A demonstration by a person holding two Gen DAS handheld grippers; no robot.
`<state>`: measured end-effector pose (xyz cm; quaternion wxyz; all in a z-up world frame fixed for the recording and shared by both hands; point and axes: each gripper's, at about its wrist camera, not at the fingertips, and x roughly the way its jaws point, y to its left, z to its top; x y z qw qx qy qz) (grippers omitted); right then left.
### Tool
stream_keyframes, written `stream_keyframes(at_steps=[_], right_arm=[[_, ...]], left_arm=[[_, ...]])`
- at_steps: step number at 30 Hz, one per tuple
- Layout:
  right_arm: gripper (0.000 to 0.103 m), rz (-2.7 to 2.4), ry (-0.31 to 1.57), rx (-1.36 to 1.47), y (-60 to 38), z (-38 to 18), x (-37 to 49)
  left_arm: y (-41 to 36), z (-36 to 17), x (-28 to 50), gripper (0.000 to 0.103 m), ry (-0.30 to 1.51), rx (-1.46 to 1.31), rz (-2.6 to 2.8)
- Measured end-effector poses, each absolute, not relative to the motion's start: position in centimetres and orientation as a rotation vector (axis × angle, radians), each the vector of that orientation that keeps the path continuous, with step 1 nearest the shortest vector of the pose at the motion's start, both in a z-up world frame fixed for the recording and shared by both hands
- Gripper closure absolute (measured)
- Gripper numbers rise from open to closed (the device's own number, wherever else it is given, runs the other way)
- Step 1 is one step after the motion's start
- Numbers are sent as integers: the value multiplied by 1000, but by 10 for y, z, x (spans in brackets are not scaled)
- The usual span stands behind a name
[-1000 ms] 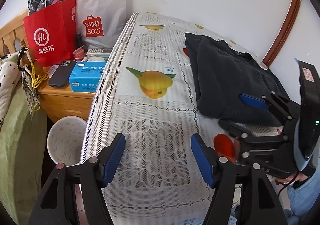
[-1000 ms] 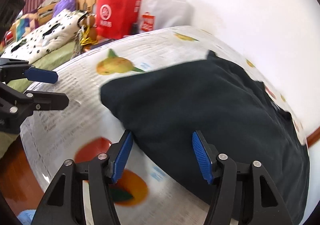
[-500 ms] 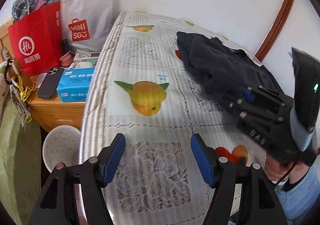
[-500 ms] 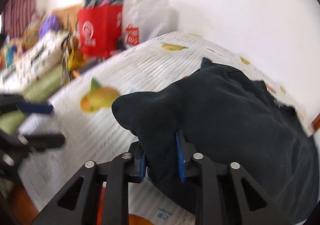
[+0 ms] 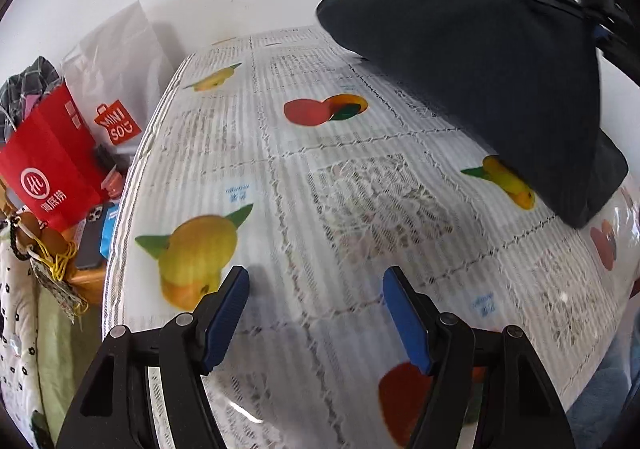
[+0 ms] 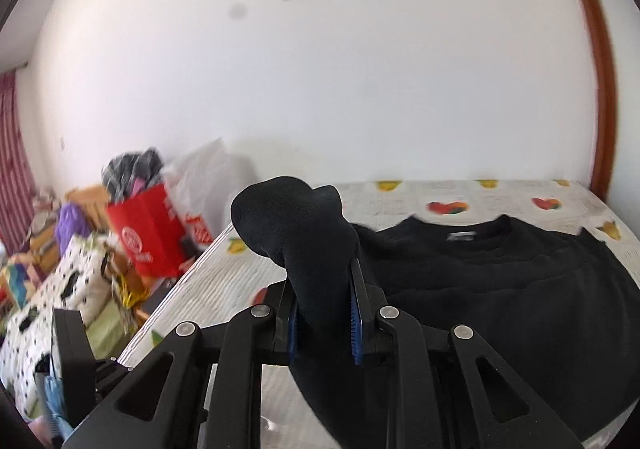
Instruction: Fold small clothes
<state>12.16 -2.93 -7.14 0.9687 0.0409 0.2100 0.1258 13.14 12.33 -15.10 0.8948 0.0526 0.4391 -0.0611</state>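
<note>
While the right hand-held gripper stays clamped on a raised fold of the black sweater, carry it across toward the collar, keeping the rest flat on the tabletop. The left hand-held gripper, open and empty beside the sweater, should pin the hem.

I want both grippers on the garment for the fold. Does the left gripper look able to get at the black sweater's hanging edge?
Probably yes. The left gripper is open over bare tablecloth, and nothing lies between it and the black sweater, which the right gripper holds lifted.
</note>
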Motion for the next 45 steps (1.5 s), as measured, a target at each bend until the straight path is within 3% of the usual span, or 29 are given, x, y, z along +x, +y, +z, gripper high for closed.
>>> stream_keyframes(at_steps=[8, 18, 23, 25, 30, 39, 41, 43, 44, 45], right_arm=[[85, 143, 496, 204, -146, -100, 108], [84, 92, 677, 206, -210, -158, 94], [61, 122, 653, 217, -222, -148, 85], [46, 166, 638, 243, -226, -143, 87], [41, 189, 660, 315, -231, -144, 108], [39, 171, 731, 427, -228, -160, 149], [43, 163, 725, 414, -223, -158, 155], [63, 164, 716, 388, -217, -155, 159], [79, 162, 717, 367, -214, -153, 161], [81, 162, 709, 337, -212, -150, 161]], left_arm=[[82, -147, 137, 36, 914, 69, -194], [-2, -137, 120, 33, 884, -9, -456], [-23, -132, 119, 33, 869, -6, -469], [-22, -129, 120, 33, 865, -24, -472], [-23, -119, 116, 33, 876, -93, -544], [-76, -144, 120, 32, 894, 27, -523], [-85, -149, 123, 32, 893, 39, -507], [-96, -150, 121, 32, 862, 90, -463], [-100, -151, 121, 29, 856, 121, -445], [-105, -150, 121, 29, 851, 142, -430]])
